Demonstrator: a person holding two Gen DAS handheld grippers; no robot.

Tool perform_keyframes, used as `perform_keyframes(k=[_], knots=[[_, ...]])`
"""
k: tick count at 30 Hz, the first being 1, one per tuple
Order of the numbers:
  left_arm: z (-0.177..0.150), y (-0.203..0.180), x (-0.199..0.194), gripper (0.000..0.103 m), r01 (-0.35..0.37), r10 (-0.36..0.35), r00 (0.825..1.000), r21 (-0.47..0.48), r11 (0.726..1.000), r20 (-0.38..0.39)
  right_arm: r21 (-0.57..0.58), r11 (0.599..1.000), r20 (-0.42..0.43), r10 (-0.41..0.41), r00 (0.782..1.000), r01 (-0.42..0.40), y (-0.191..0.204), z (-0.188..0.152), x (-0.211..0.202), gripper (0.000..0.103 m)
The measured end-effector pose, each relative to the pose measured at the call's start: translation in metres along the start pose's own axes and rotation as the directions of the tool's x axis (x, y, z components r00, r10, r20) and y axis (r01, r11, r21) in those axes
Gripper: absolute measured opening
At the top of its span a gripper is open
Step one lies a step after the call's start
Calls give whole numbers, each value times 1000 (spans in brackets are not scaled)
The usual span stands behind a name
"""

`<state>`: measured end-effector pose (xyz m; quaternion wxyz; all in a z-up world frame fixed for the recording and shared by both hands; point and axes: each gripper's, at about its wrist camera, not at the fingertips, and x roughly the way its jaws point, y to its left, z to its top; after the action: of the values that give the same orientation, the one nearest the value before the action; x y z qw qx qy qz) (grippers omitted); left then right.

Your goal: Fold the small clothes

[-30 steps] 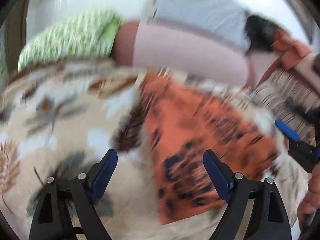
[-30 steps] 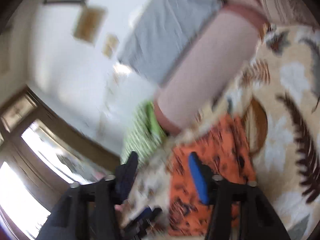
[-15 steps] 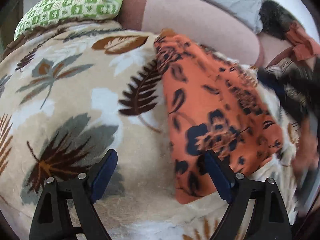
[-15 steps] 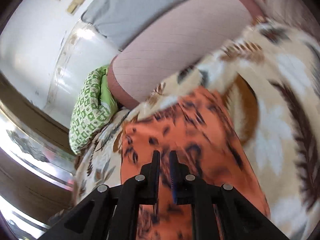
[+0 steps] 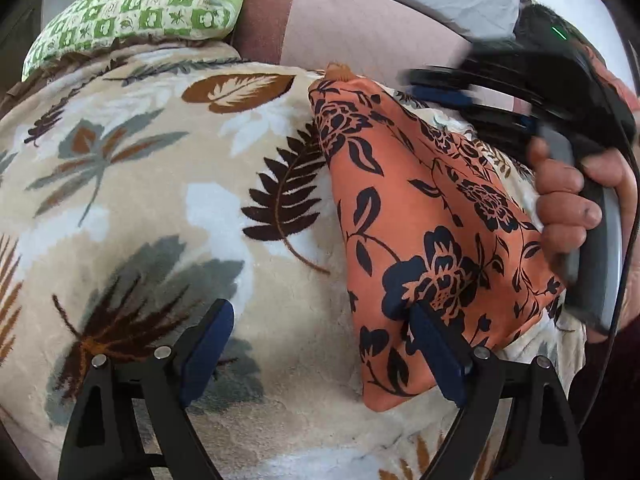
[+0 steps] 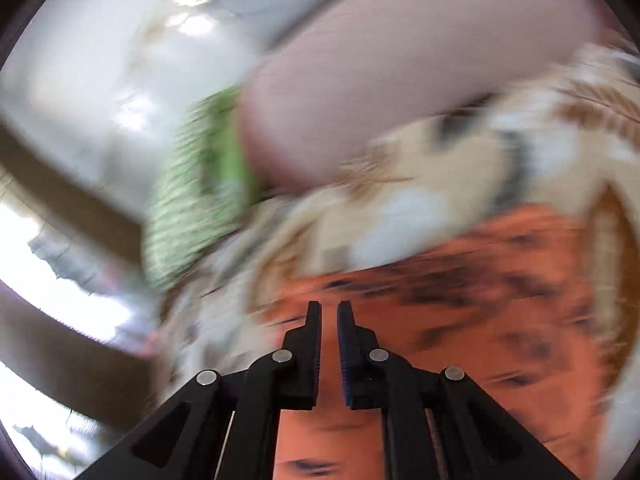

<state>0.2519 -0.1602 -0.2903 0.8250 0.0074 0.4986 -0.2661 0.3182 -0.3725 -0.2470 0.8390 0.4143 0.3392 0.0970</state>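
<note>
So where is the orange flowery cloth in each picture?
Left wrist view: the orange flowery cloth lies right of centre, on the leaf-print blanket.
Right wrist view: blurred, lower right, behind the fingers.
Shared landmark: the green checked pillow, upper left, left of centre.

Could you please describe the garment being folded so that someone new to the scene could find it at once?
Start from the big cream blanket with leaf prints covering the bed. On its right side lies a folded cloth, below the pink bolster. It alone is orange with dark navy flowers.
</note>
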Motion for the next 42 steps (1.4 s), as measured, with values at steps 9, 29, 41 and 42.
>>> perform_keyframes(k=[9,29,41,42], knots=[[1,13,2,90,97,-98,994,-34,995,-52,35,999,-192,0,981,6,-6,-37,48,15],[6,-39,20,90,-77,78,997,171,982,0,185,973,-7,-138,990,137,-76,-99,-102,37],[9,-40,19,90,-65,69,997,165,984,-16,196,963,-44,-178,983,183,-77,-92,-69,24],[9,-40,19,90,-65,68,998,163,985,-15,213,958,-73,-182,981,194,-84,-93,-60,21]])
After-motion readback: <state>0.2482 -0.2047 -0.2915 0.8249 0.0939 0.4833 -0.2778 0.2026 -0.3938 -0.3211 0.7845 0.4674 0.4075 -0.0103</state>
